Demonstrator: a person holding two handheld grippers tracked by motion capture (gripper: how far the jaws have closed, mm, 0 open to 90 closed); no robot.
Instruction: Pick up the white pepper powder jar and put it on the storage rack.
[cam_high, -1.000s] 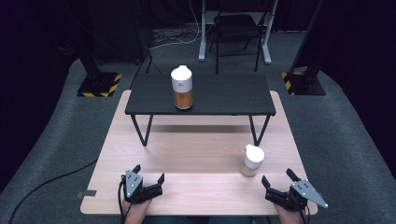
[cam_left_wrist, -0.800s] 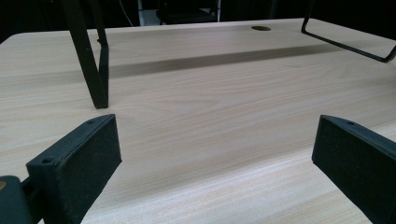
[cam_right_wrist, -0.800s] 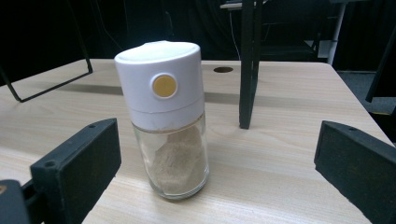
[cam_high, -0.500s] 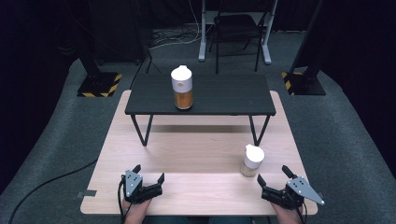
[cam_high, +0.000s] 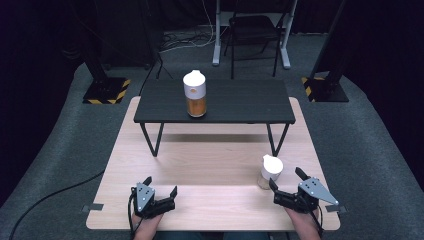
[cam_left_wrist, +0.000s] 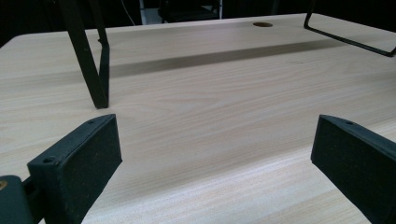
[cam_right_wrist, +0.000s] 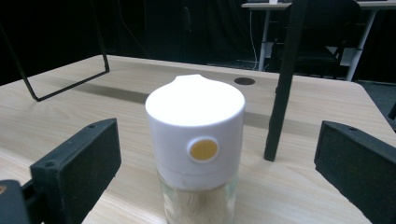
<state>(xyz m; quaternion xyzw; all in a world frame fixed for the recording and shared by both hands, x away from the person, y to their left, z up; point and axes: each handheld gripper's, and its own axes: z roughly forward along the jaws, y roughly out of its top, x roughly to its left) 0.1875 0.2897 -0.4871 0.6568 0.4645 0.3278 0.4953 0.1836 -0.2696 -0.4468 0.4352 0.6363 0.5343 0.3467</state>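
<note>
The right gripper (cam_high: 292, 187), jaws spread wide and empty, faces a small white-capped jar (cam_high: 270, 171) standing upright on the table (cam_high: 210, 165), just ahead of it and centred between the jaws. The left gripper (cam_high: 161, 190), also open and empty, sits well to the jar's left, making the right hand the nearer.
</note>
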